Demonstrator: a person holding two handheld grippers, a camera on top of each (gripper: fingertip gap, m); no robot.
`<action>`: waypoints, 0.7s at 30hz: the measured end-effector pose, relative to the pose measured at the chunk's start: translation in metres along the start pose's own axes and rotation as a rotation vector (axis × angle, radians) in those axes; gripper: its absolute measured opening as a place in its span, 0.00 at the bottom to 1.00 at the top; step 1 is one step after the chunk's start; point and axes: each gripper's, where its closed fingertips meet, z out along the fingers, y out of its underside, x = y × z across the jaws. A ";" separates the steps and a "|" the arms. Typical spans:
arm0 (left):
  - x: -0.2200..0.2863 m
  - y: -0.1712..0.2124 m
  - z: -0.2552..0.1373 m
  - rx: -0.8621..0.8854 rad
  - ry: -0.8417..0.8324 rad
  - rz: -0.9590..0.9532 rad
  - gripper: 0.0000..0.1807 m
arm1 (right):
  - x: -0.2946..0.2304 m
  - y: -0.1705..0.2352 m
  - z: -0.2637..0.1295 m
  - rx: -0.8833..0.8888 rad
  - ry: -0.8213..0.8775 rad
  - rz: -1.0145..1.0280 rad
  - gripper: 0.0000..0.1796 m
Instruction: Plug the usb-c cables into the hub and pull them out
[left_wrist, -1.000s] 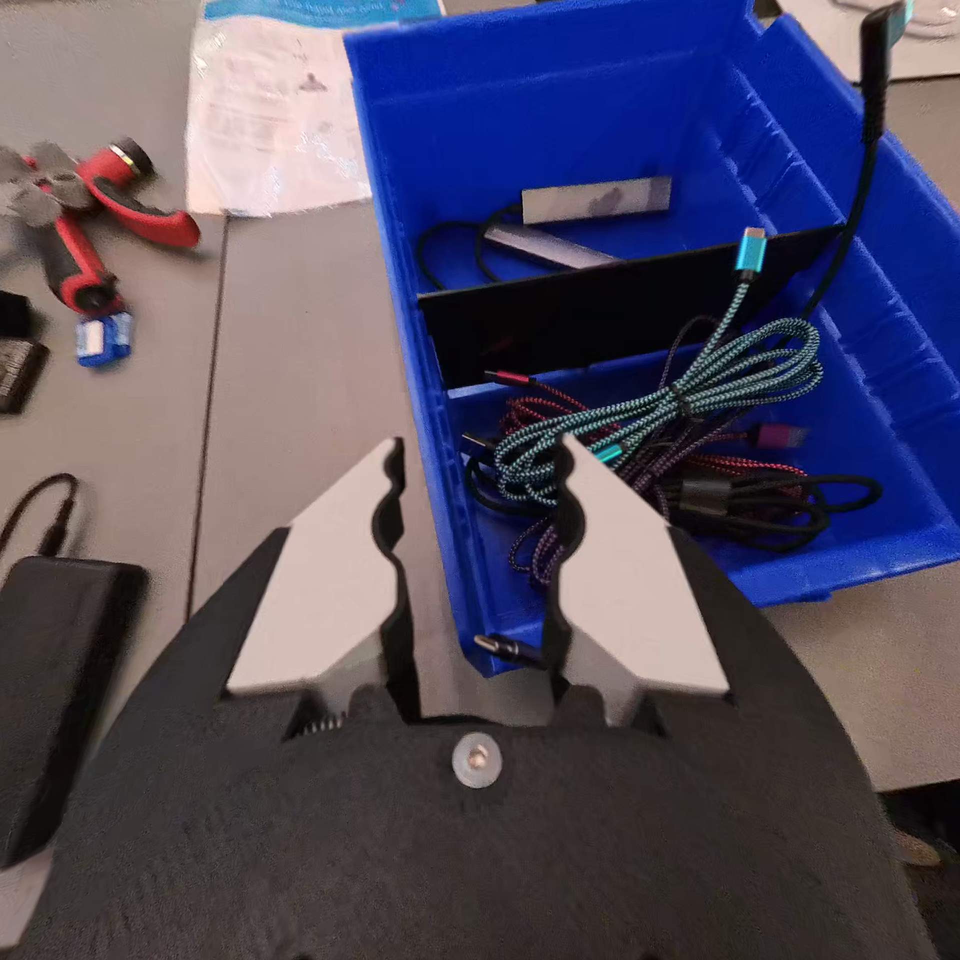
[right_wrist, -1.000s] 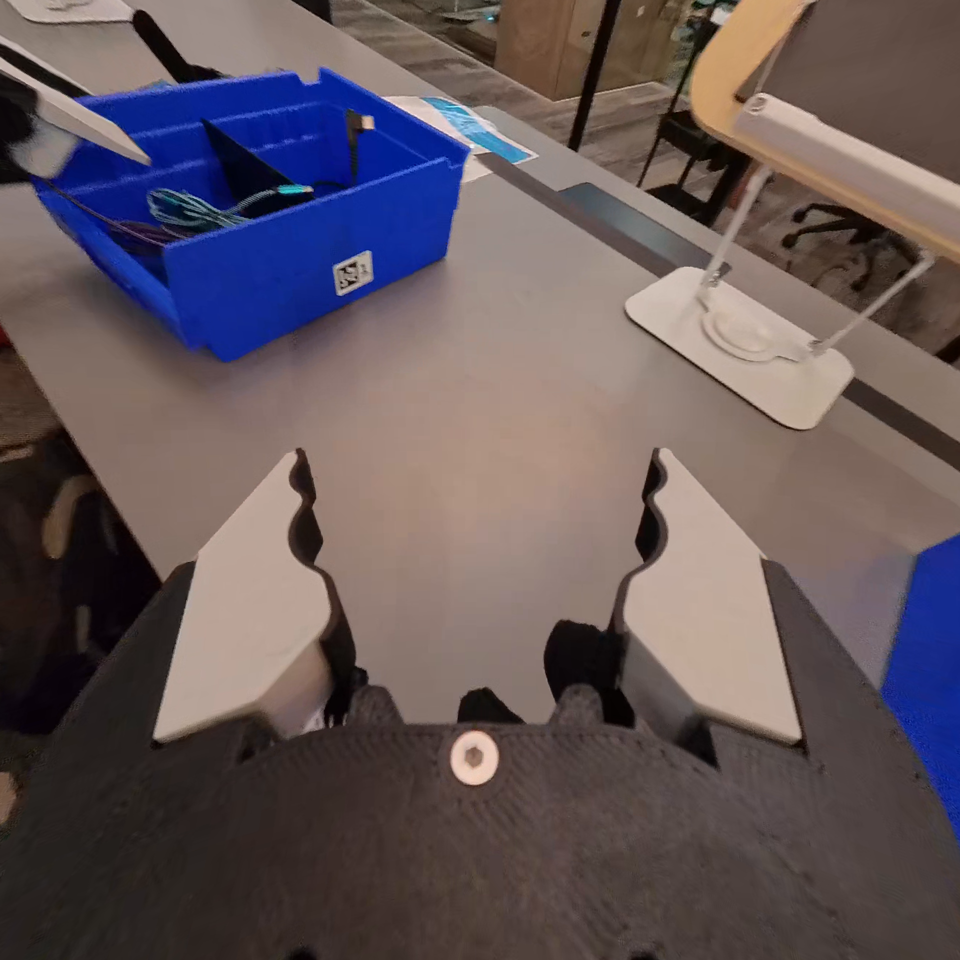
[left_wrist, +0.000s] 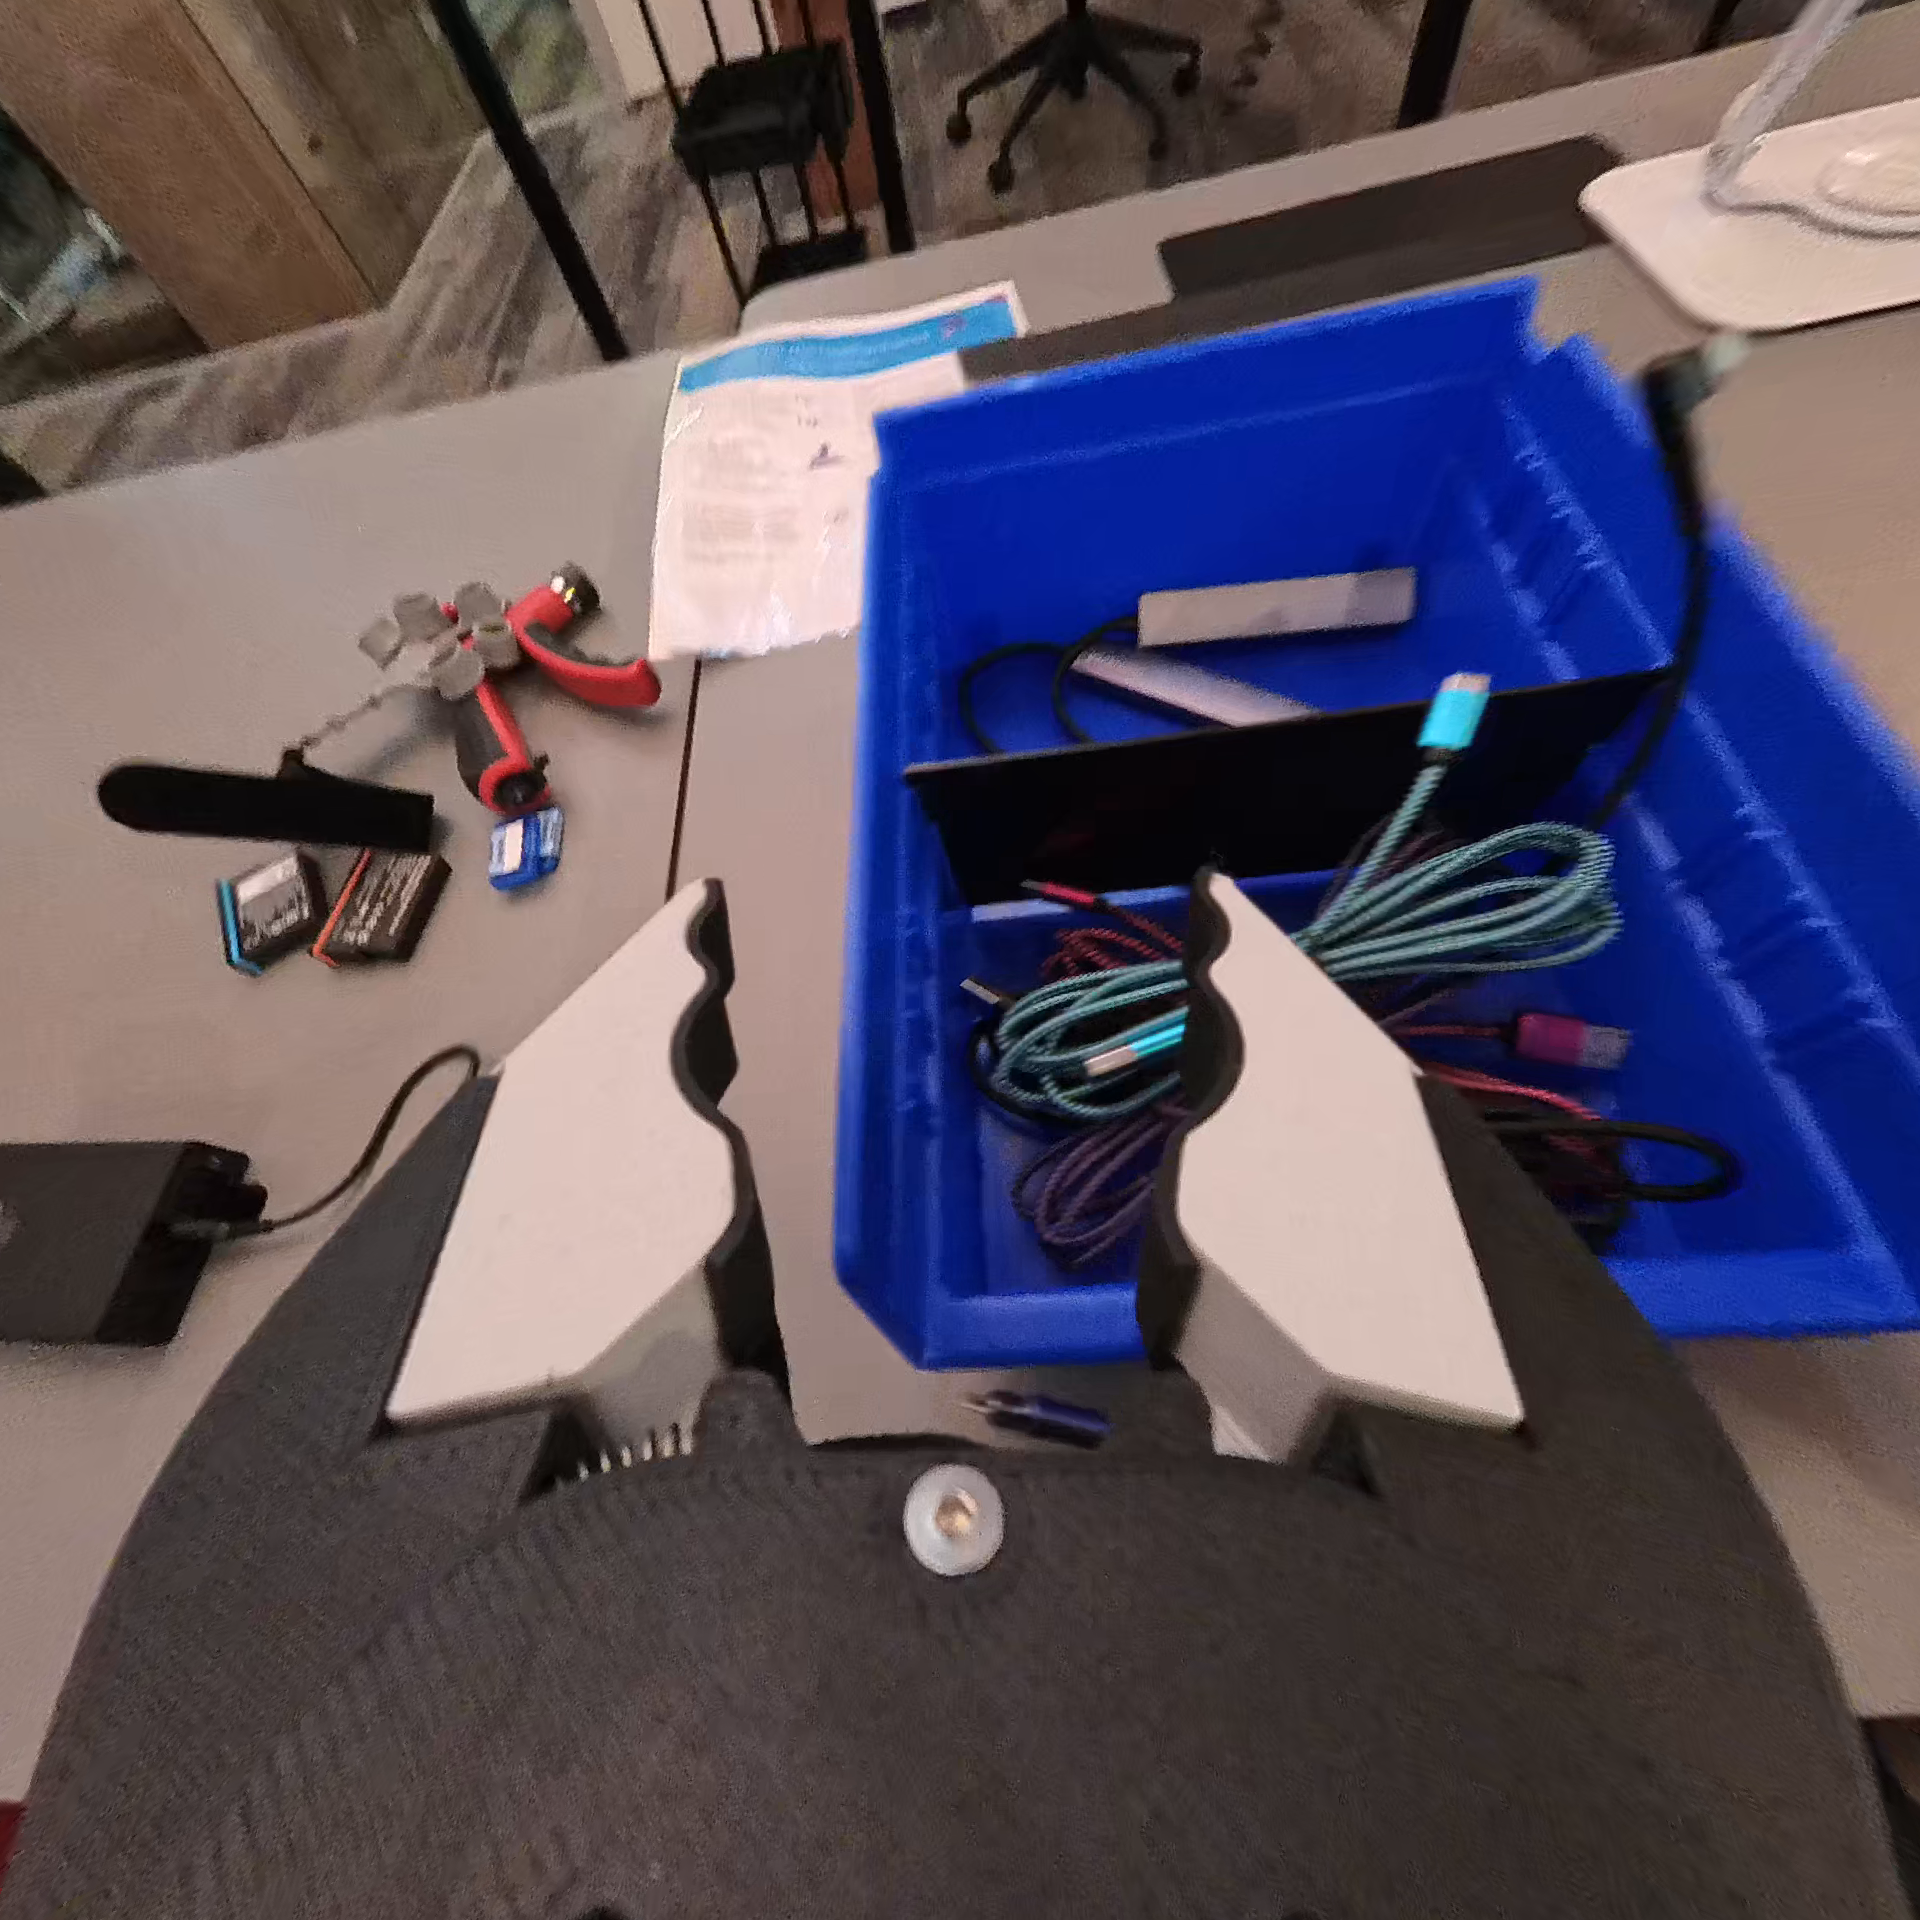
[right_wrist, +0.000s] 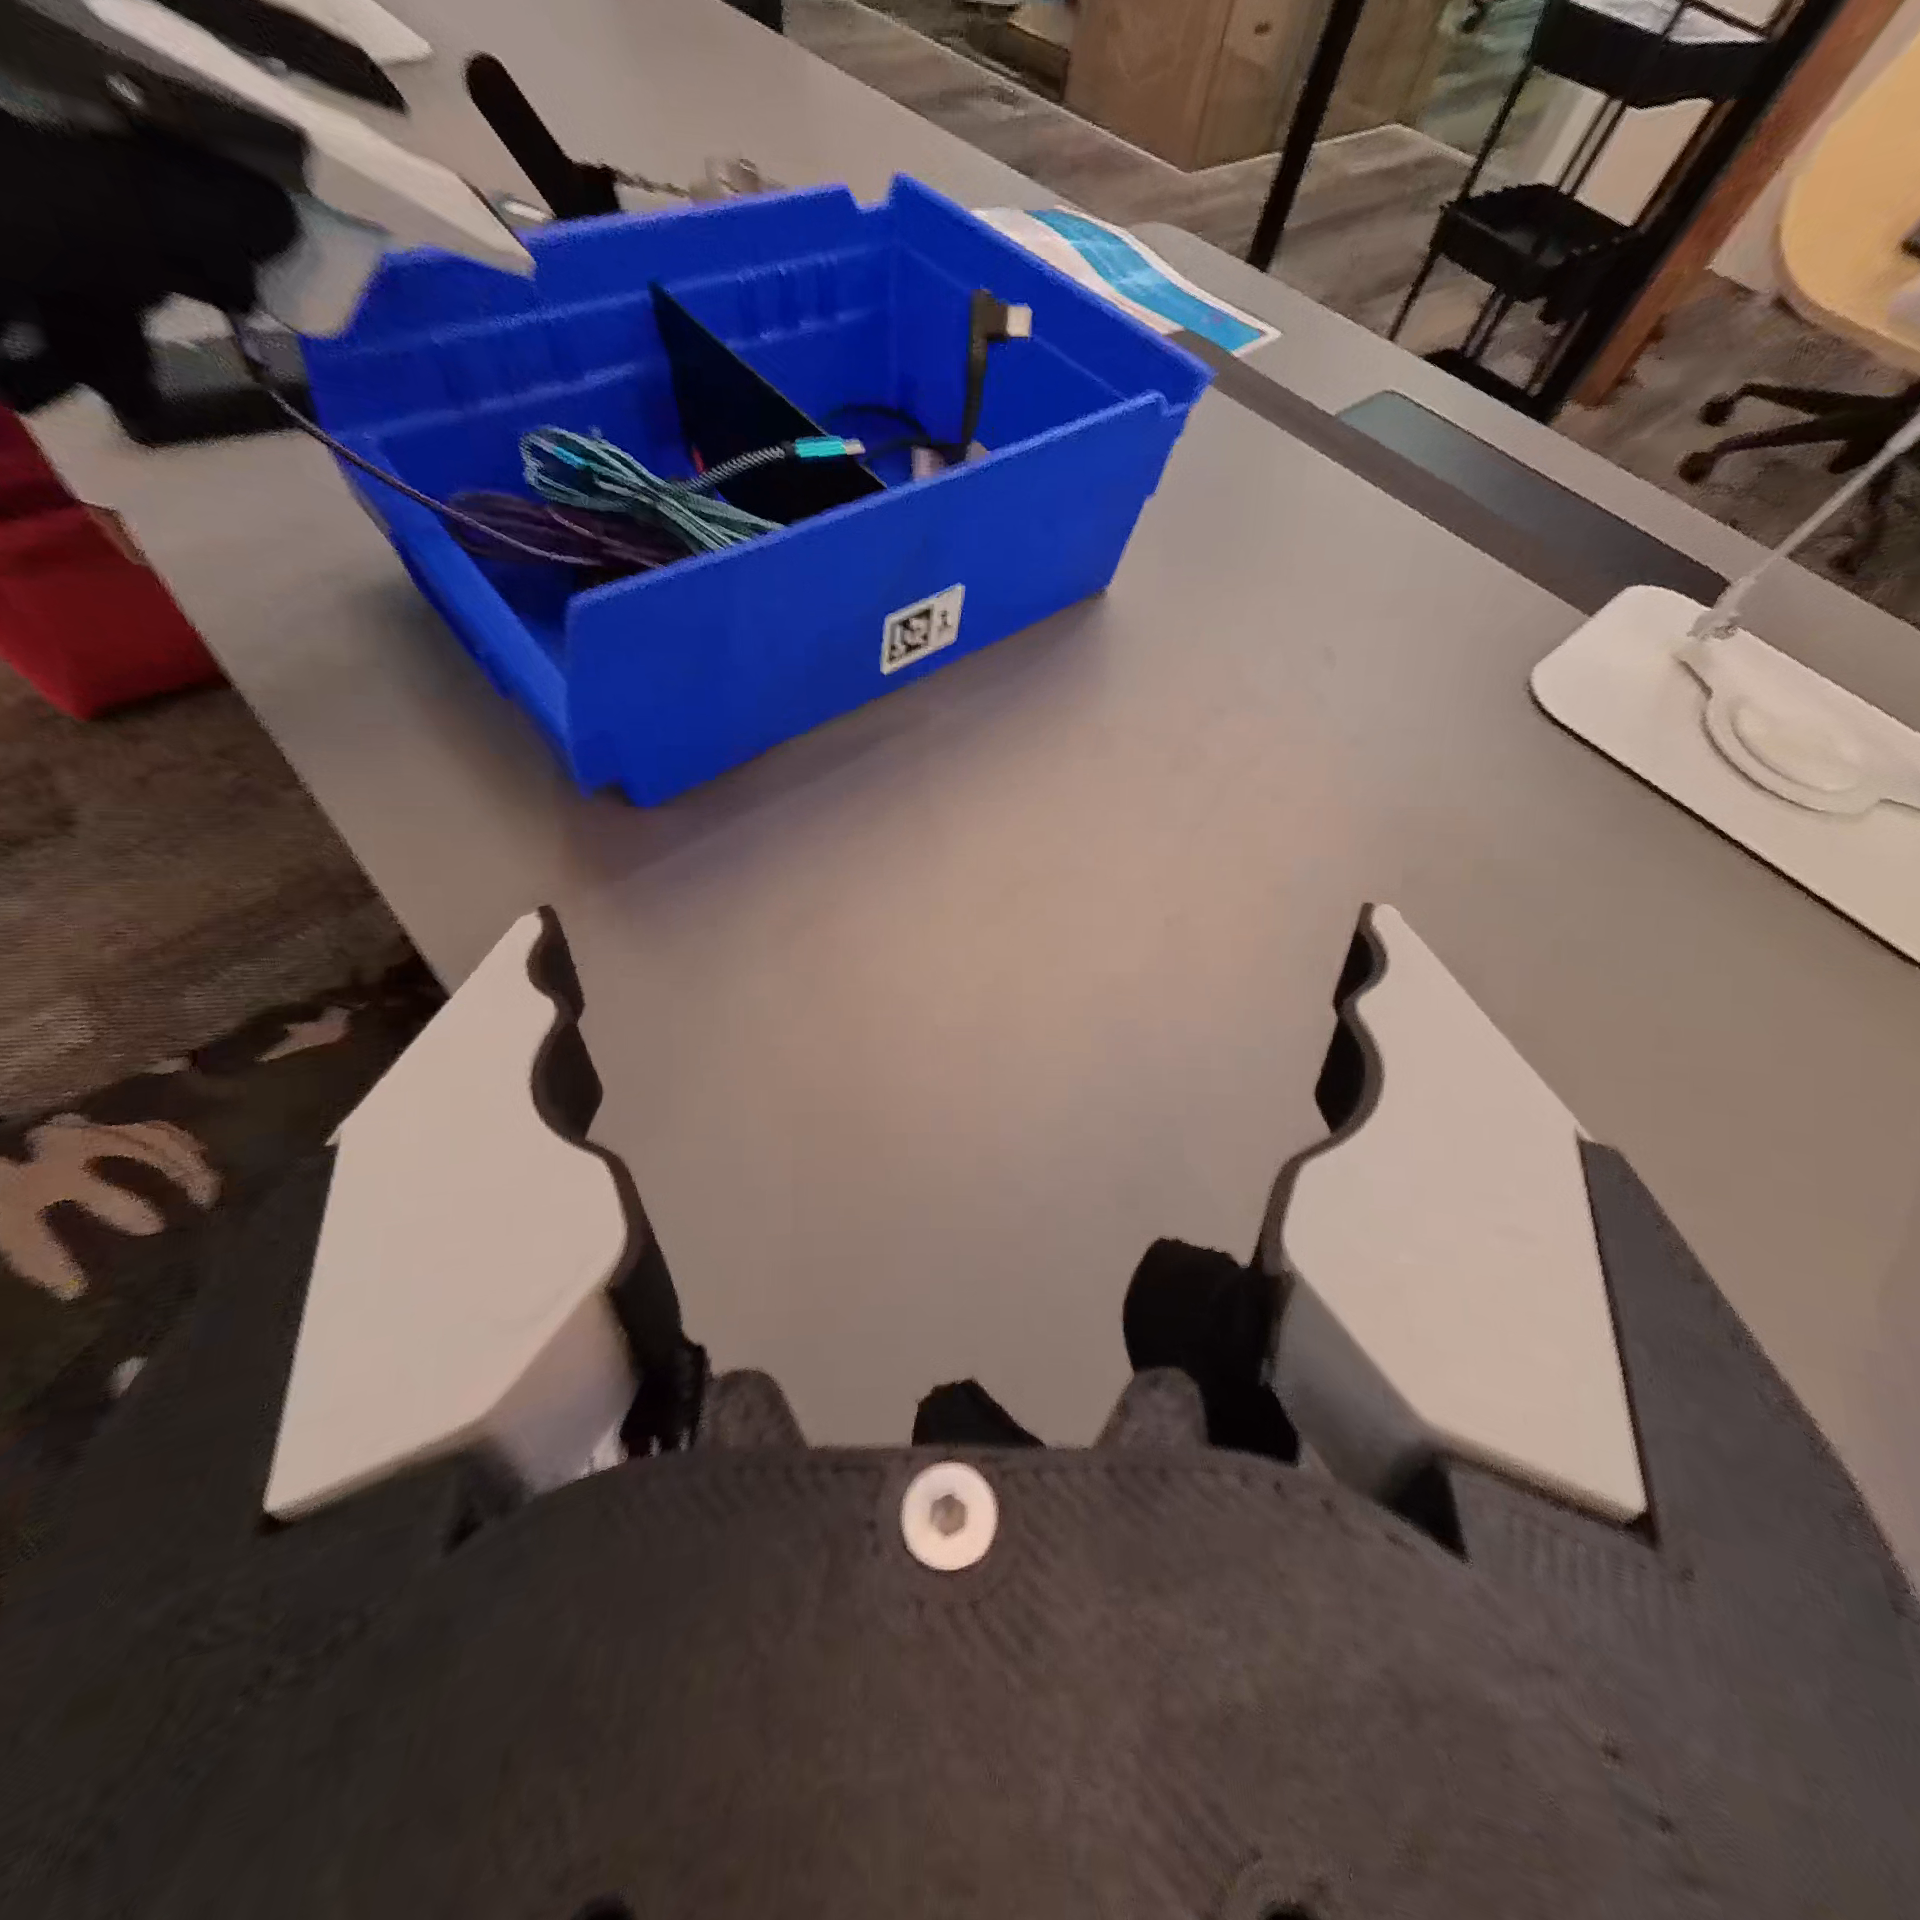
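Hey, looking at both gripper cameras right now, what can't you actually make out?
- Hub ports: left wrist view, too blurred to see.
- Hub, right wrist view: mostly hidden behind the black divider.
- Cable pile: partly covered by the left gripper; which plugs are usb-c is unclear.
- White stand: cut off by the right edge.

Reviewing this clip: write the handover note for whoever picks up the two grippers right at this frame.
Left gripper: open, empty, over the near left corner of the blue bin.
Right gripper: open, empty, over bare table, off to the bin's side.
Things: two grey hubs lie in the bin's far compartment behind the black divider. The teal braided cable and other cables lie tangled in the near compartment. A black cable drapes over the right wall.
Done: nothing plugged in as far as visible.
Left: pick a hub and a cable, plug, then unplug.
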 end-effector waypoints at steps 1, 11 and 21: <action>0.010 -0.009 -0.005 0.020 0.011 0.016 0.48 | 0.003 0.006 0.004 -0.013 0.026 -0.005 0.79; 0.178 -0.049 -0.043 0.096 0.328 0.213 0.46 | 0.023 0.066 0.034 -0.160 0.117 -0.063 0.85; 0.233 -0.036 -0.053 0.072 0.444 0.272 0.45 | 0.029 0.067 0.029 -0.155 0.128 -0.085 0.84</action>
